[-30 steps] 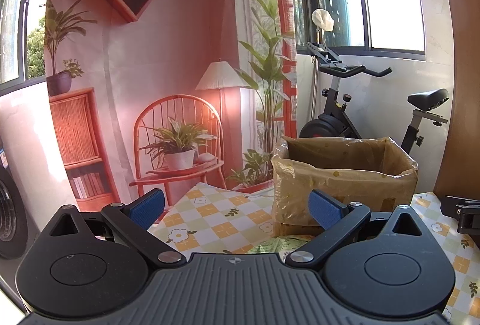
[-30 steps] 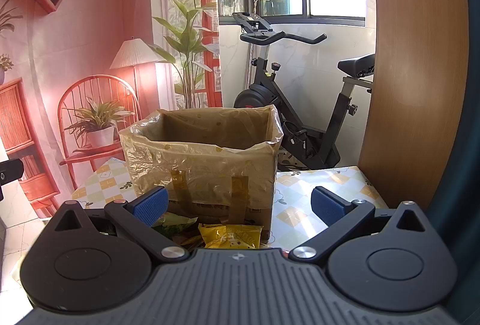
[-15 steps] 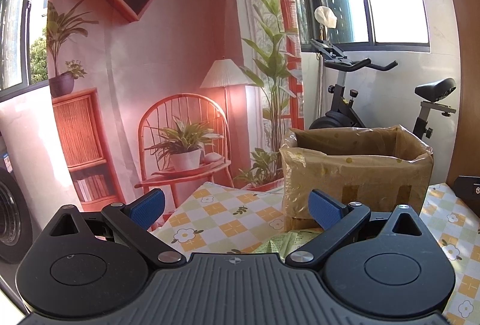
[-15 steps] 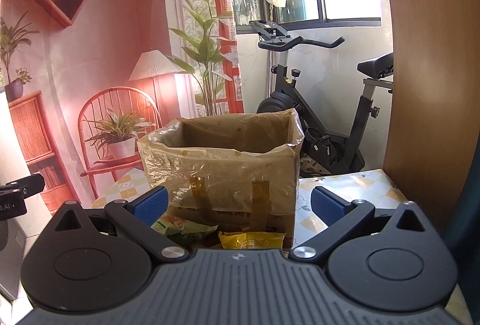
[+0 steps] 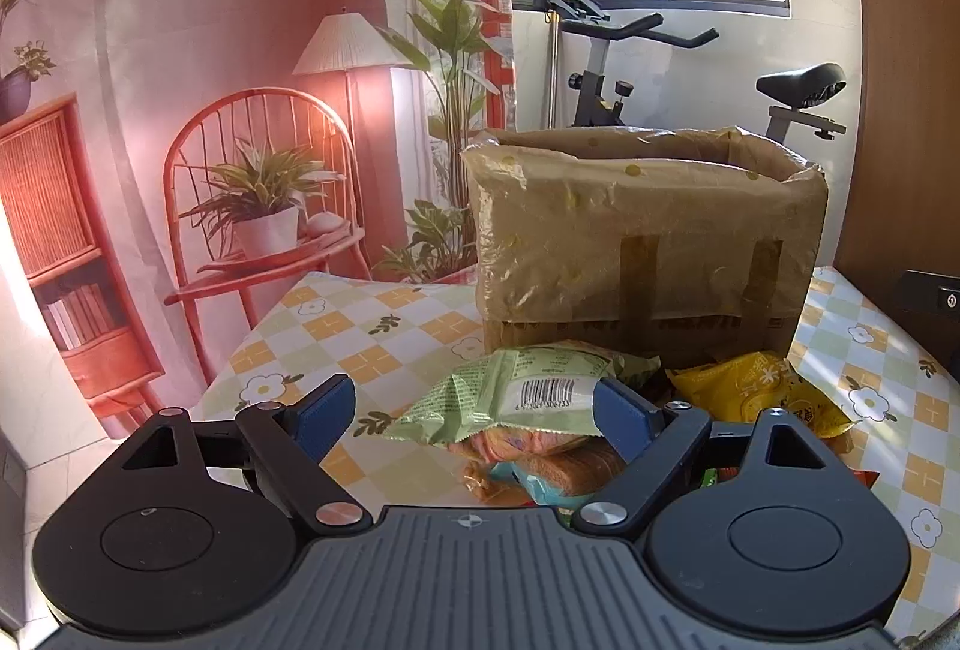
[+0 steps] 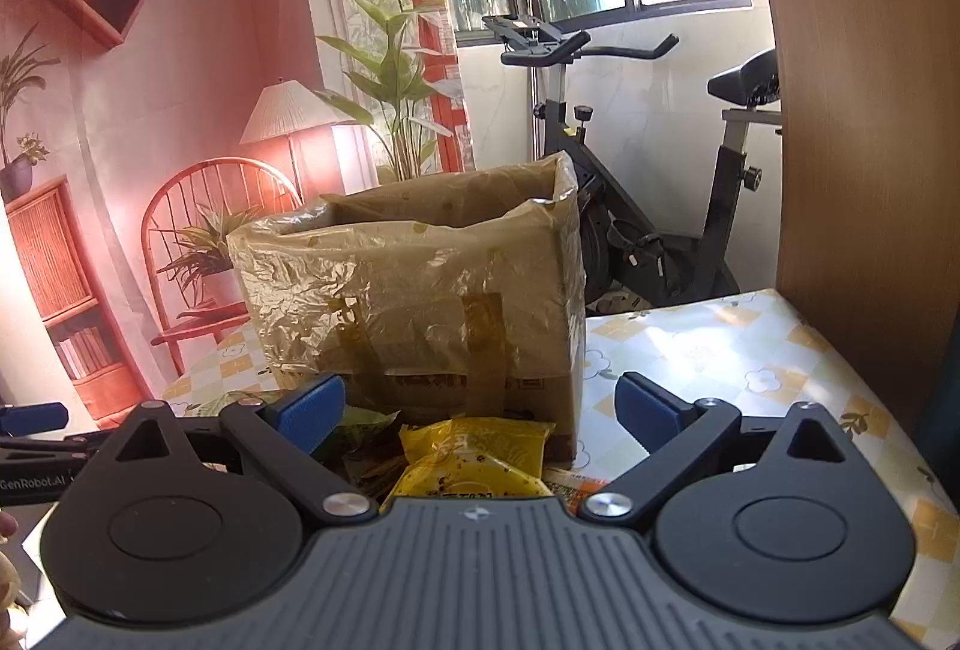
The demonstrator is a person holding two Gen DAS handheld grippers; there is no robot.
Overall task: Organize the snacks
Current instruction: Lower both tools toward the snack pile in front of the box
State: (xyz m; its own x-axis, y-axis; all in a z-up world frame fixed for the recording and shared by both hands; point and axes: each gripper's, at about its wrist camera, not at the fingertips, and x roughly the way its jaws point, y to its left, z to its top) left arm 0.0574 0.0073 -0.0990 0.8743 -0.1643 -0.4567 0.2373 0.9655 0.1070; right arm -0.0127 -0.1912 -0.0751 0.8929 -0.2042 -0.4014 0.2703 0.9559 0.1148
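On a flower-checked tablecloth (image 5: 372, 344) before a printed backdrop (image 5: 240, 50) and exercise bike (image 6: 630, 206), snack packets (image 5: 528, 398) lie by the lined box (image 5: 642, 230); the left gripper (image 5: 474, 410) is closing around the green packet (image 5: 510, 386) without pressing it, the right gripper (image 6: 480, 410) gapes empty.

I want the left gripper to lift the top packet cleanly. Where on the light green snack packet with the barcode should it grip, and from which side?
Grip the light green packet across its flat, barcoded middle, coming from the near side, slightly above. It lies highest on the snack pile, tilted, before the lined box. The left gripper, jaws closing, already straddles it; no contact yet. A seam pinch would likely swing it.
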